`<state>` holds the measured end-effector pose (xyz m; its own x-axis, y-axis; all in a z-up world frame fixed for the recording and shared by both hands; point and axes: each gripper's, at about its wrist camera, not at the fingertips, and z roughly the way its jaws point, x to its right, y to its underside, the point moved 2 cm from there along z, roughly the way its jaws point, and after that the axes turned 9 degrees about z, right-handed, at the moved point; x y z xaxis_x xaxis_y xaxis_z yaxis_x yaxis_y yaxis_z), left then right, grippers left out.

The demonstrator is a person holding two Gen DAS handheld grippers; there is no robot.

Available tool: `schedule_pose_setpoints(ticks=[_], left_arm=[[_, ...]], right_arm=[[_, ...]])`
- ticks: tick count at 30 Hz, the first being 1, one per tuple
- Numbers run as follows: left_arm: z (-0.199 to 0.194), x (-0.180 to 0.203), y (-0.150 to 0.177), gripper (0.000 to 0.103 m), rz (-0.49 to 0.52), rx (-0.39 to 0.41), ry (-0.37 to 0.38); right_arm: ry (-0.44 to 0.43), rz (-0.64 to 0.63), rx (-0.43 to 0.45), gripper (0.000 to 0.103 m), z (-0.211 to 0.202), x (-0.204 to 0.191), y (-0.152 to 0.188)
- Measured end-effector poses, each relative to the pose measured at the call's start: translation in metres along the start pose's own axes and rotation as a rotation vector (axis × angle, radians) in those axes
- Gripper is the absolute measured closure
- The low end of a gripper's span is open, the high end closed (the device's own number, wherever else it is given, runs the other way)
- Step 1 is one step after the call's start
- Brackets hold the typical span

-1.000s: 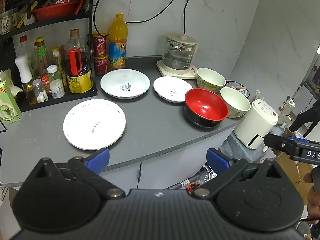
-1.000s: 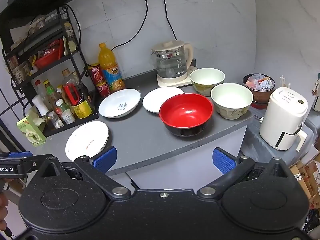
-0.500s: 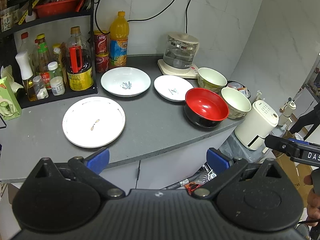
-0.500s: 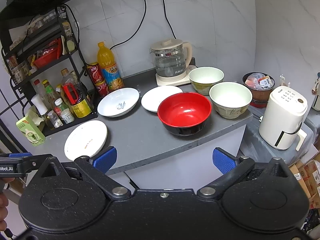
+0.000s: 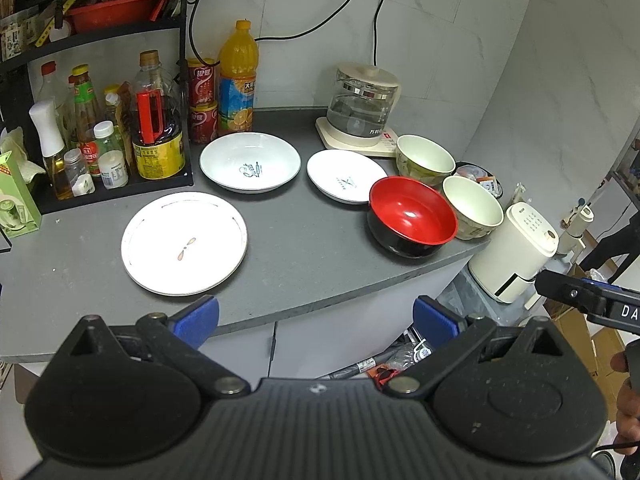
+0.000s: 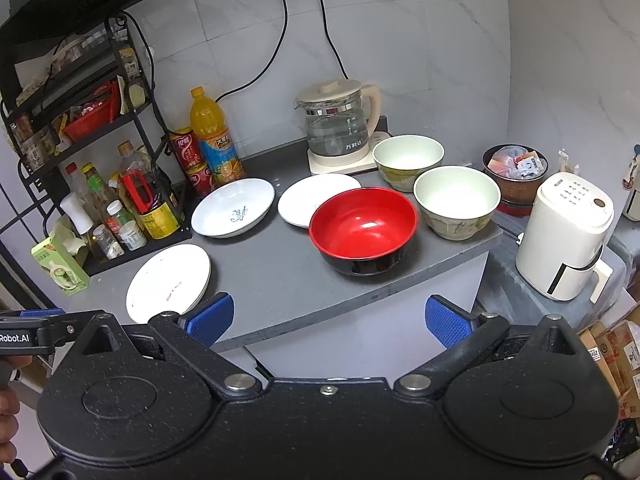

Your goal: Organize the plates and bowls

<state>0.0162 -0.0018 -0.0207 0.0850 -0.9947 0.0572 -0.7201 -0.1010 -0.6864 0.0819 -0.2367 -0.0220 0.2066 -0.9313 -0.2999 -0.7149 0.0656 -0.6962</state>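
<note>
Currently both tools are hovering off the counter's (image 5: 304,264) front edge, the left gripper (image 5: 314,318) and right gripper (image 6: 326,318) each spread wide and gripping nothing. Around the red bowl (image 6: 363,229), two cream bowls (image 6: 457,201) are sitting just behind it, three white plates (image 6: 168,281) lying beyond its other side.

Grey counter (image 5: 304,248): flat white plate (image 5: 184,243), two shallow white dishes (image 5: 250,162) (image 5: 346,176), red-and-black bowl (image 5: 412,216), two cream bowls (image 5: 425,156) (image 5: 472,206). Rear: glass kettle (image 5: 364,108), orange bottle (image 5: 238,76). Left gripper (image 5: 316,318) foreground, jaws spread, empty.
</note>
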Motion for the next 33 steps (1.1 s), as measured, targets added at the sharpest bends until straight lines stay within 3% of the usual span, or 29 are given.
schedule_pose_setpoints(ticks=[33], left_arm=[[-0.009,0.005,-0.01,0.001,0.015,0.005,-0.01]], right_arm=[[-0.013,-0.022,0.002,0.0,-0.006,0.0,-0.002]])
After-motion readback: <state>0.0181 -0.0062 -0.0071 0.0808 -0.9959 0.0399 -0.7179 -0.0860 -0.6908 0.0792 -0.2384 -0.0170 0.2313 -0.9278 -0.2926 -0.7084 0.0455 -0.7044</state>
